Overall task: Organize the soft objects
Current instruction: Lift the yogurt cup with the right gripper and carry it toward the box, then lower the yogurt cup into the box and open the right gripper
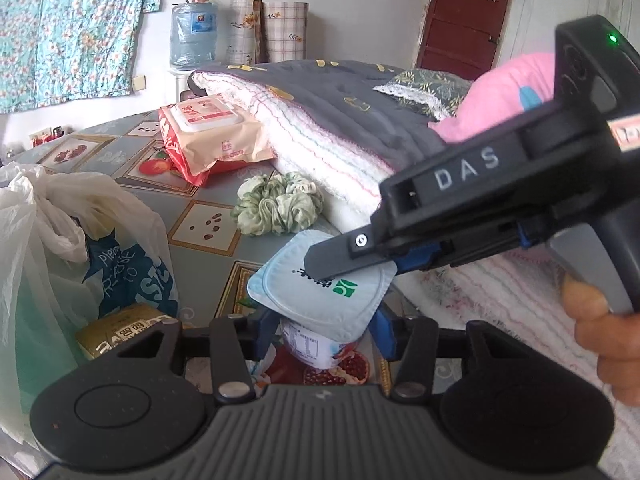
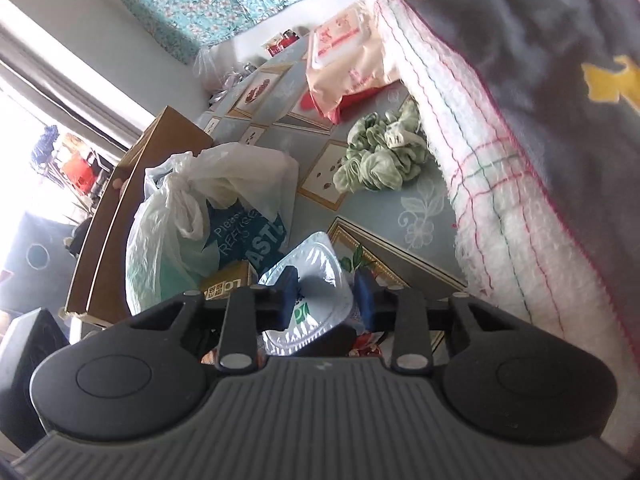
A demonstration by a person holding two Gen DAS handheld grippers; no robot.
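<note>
Gripping one yogurt cup [image 1: 320,300], two grippers.

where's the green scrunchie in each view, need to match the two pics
Left wrist view: the green scrunchie lies at centre, on the patterned tablecloth, beside the folded quilt's white edge.
Right wrist view: it lies upper right of centre, again against the quilt's white edge.
Shared landmark: the wet wipes pack, beyond the scrunchie in both views.
</note>
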